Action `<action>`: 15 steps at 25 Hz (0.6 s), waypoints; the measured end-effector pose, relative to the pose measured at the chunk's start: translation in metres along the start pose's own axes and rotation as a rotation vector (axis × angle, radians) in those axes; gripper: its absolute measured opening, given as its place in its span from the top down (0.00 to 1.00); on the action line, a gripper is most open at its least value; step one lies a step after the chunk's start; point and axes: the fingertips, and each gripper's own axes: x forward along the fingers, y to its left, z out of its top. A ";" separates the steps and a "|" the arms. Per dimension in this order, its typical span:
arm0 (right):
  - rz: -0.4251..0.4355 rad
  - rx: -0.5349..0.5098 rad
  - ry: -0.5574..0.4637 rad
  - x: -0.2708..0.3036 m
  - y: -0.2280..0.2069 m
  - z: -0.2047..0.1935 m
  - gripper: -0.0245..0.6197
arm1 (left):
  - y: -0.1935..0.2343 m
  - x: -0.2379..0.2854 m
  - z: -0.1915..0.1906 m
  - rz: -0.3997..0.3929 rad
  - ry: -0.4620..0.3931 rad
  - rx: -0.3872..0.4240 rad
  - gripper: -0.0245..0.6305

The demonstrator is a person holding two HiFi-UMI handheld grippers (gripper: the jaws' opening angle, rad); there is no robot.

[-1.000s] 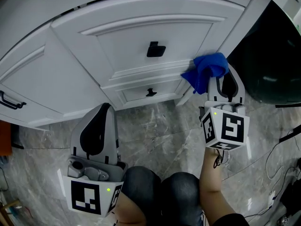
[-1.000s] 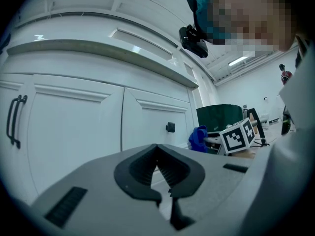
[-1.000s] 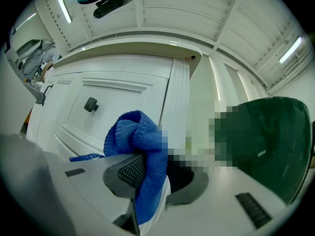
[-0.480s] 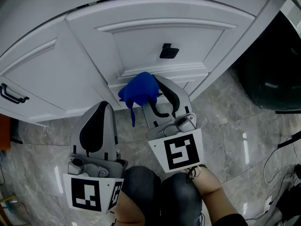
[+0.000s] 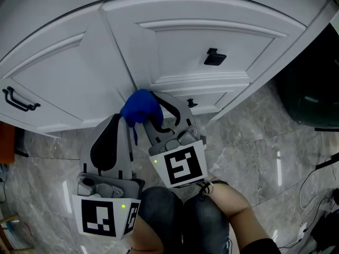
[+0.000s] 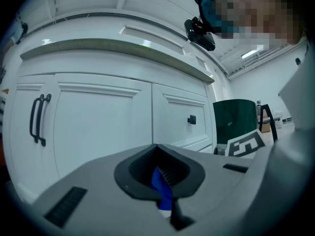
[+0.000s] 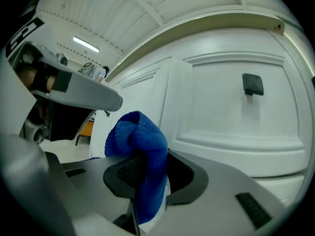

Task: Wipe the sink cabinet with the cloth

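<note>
The white sink cabinet (image 5: 201,30) fills the top of the head view, and both gripper views look at its doors (image 6: 103,122) (image 7: 231,92). My right gripper (image 5: 153,107) (image 7: 140,176) is shut on a bunched blue cloth (image 5: 137,107) (image 7: 138,136). The cloth sits at the cabinet's lower edge, by the seam between the two doors. My left gripper (image 5: 117,119) (image 6: 160,181) hangs low beside it, jaws shut with nothing held. A tail of the cloth (image 6: 162,191) shows through its jaw notch.
The right door has a black square knob (image 5: 214,57) with a smaller knob (image 5: 192,103) below; the left door has a black bar handle (image 5: 16,100). A dark green bin (image 5: 312,89) stands at the right. The floor (image 5: 254,142) is grey marble, with cables (image 5: 318,194) at the far right.
My right gripper has carried the cloth leftward along the cabinet's lower edge, from the right door's corner to the seam between doors. The left gripper has stayed put.
</note>
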 end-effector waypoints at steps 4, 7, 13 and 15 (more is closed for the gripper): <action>-0.011 -0.075 0.007 0.003 0.000 -0.004 0.79 | -0.002 0.001 -0.003 -0.020 -0.001 -0.023 0.96; -0.021 -0.077 0.008 0.003 -0.001 -0.004 0.79 | -0.008 0.002 -0.004 -0.048 -0.003 -0.030 0.96; -0.032 -0.081 -0.004 0.000 -0.004 -0.005 0.79 | -0.012 0.001 -0.001 -0.063 -0.016 -0.043 0.96; -0.037 -0.079 -0.004 0.000 -0.005 -0.006 0.79 | -0.011 0.000 0.001 -0.058 -0.022 -0.042 0.96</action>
